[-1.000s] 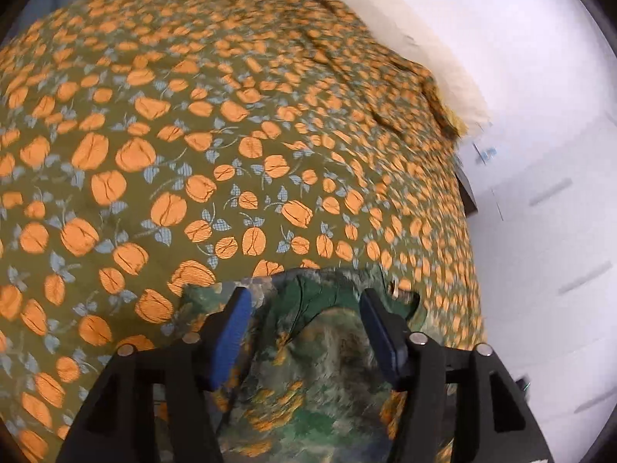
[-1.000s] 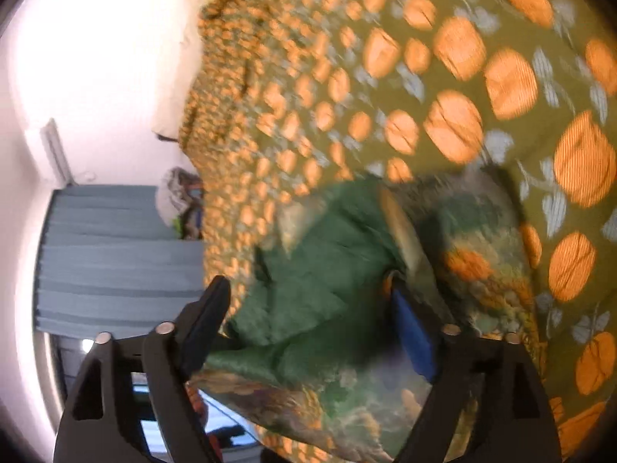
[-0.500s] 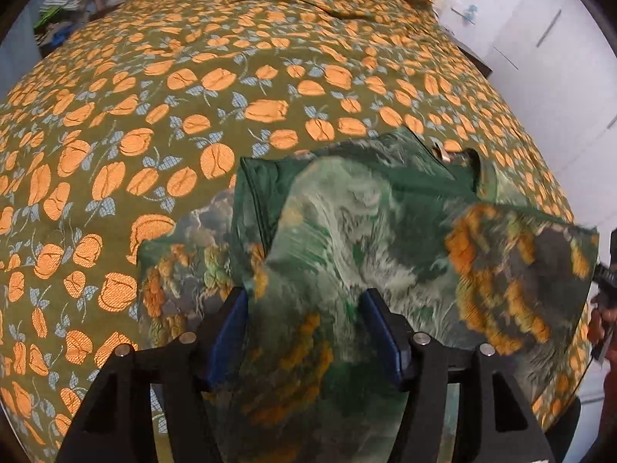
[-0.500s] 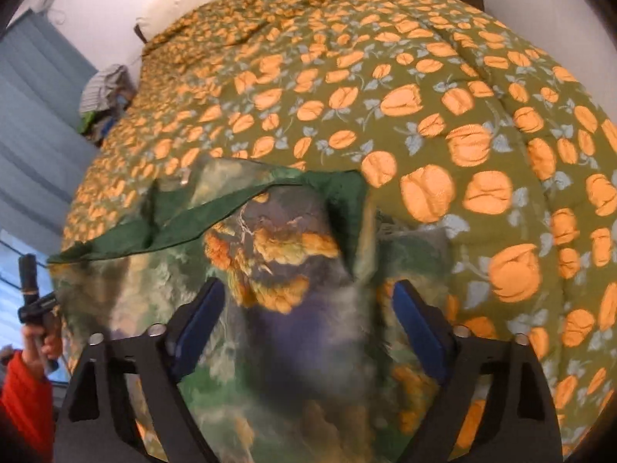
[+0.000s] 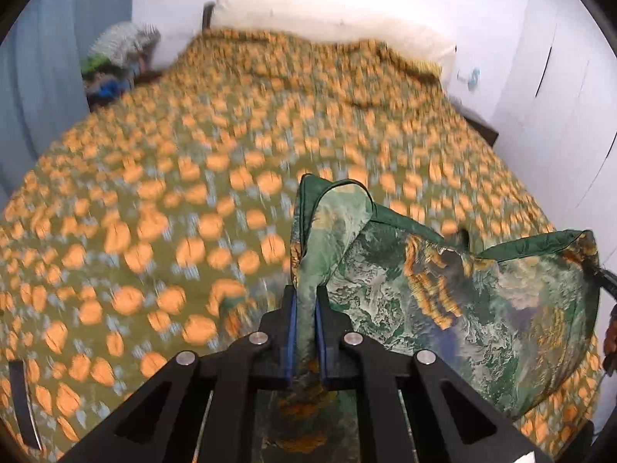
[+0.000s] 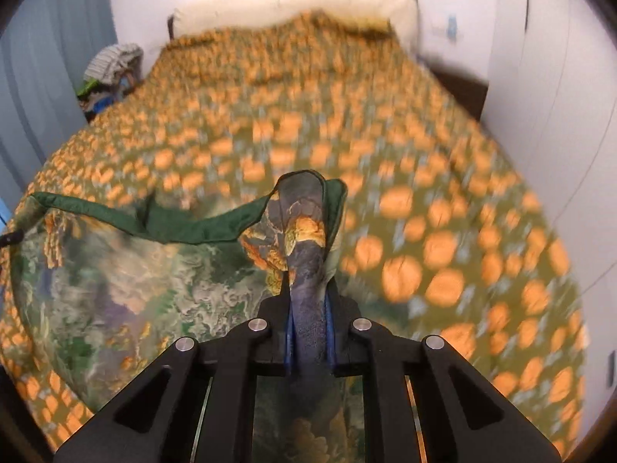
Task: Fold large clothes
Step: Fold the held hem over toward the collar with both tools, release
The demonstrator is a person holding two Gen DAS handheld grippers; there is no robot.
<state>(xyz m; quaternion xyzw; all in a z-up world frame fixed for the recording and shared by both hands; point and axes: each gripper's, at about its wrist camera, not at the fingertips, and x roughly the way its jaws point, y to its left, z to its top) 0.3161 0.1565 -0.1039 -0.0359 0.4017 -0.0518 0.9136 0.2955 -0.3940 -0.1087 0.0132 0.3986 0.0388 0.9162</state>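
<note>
The garment (image 5: 443, 308) is a green cloth printed with grey-green scenery and orange flowers, edged in dark green. It hangs spread between my two grippers above the bed. My left gripper (image 5: 306, 303) has its jaws closing tight, blue pads pressed on a bunched corner that sticks up past the fingertips. The cloth runs right to the other gripper's black tip (image 5: 601, 274). In the right wrist view the garment (image 6: 127, 293) stretches left, and my right gripper (image 6: 308, 295) is closing hard on its own bunched corner, shut on it.
The bed cover (image 5: 173, 200) is olive with orange flowers and fills both views, blurred. A white pillow (image 5: 327, 19) lies at the head. A pile of clothes (image 5: 115, 61) sits far left by a blue curtain (image 5: 42, 77). White cupboard doors (image 5: 559, 77) stand on the right.
Both grippers went from open around the garment to shut on its corners. They rose and rolled level, lifting the cloth off the bed and stretching it between them.
</note>
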